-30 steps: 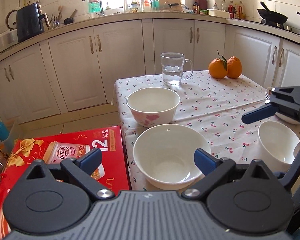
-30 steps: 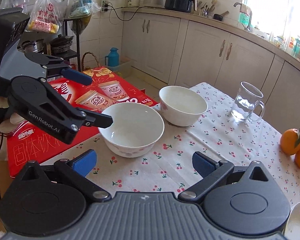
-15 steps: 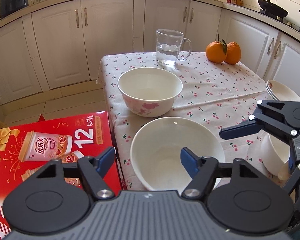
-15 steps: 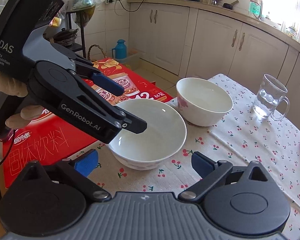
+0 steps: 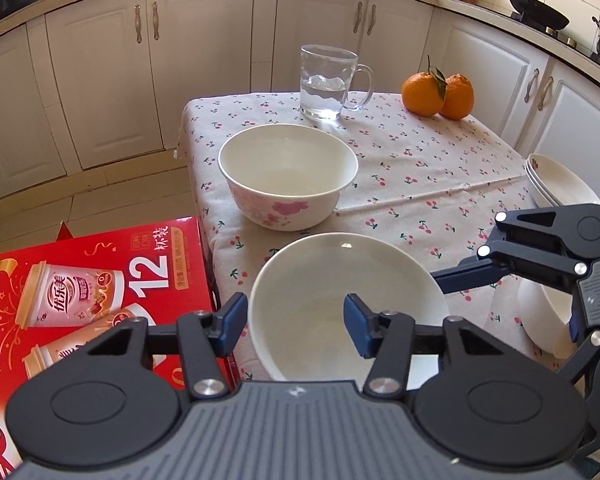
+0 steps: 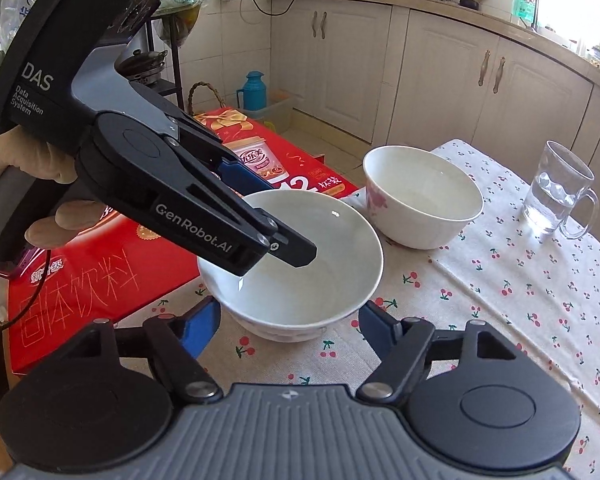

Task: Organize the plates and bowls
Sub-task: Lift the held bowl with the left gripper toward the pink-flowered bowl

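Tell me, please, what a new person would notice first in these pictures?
First the wide white bowl at the near table edge, with the open left gripper straddling its rim. Behind it stands a flowered bowl. Then the red drink box left of the table and two oranges at the far side.

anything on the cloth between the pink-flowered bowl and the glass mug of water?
No. In the left wrist view, only bare cherry-print tablecloth lies between the white pink-flowered bowl and the clear glass mug of water. The right wrist view agrees.
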Available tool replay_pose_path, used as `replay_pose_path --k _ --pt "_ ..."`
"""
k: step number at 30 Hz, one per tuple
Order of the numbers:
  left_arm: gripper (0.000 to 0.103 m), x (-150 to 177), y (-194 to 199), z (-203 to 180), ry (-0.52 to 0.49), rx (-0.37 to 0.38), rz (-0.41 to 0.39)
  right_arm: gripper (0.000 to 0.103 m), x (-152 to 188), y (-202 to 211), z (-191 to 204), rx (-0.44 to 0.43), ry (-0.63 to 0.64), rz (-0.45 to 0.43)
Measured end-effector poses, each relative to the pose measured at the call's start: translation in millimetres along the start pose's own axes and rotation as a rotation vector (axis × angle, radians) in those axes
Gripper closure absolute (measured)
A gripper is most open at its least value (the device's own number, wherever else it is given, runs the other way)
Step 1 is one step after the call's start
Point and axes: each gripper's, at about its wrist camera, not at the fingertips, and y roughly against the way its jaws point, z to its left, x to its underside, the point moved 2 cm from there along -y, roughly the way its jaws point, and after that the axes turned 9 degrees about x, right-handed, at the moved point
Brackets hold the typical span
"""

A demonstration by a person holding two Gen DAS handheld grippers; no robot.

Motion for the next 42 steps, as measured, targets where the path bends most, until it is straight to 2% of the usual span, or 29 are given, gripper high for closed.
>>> replay_pose_path --k 5,24,42 --pt "0.057 -1 -2 1 -0.005 0.005 0.011 0.023 1 -1 -1 -0.011 0.000 -0.004" --pt "0.058 -3 -1 -5 -0.017 0.007 0.013 0.024 0 5 -6 -0.037 -0.017 -0.007" --pt "0.058 -17 26 -67 -0.099 0.027 -0.033 0.023 14 63 -21 0.000 -0.032 -0.049"
